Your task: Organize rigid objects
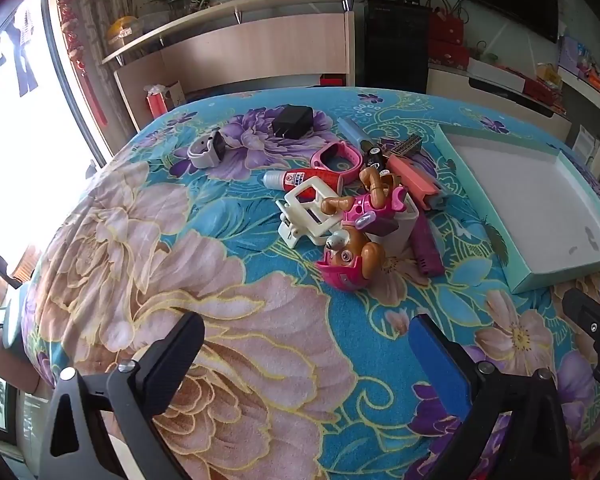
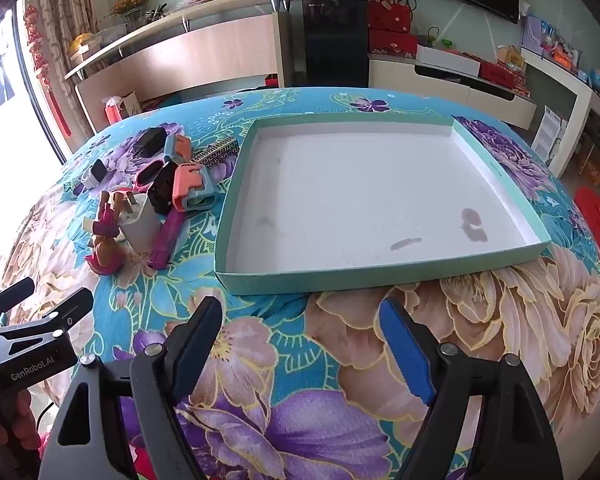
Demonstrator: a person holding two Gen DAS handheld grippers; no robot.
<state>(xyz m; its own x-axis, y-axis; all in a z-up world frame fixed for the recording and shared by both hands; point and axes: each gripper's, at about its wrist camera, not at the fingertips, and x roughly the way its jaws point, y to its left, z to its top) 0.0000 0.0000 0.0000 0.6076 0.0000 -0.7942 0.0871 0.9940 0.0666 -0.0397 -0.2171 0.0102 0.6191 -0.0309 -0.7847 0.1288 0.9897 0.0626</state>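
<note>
Left wrist view gives you the pile whole: pup figure, white bracket, pink watch, white watch, black charger. Your left gripper hangs short of it, jaws wide apart over the floral surface. Right wrist view alone shows the teal tray complete, just beyond your right gripper, jaws apart, holding nothing. From there, the pile's items overlap and blur.

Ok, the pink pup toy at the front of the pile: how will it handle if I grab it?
The pup toy looks like hard, glossy plastic, so probably stiff, light and a bit slippery. Its lumpy shape may twist between the pads. It leans on the white charger, so lifting it could shift the pile.
</note>
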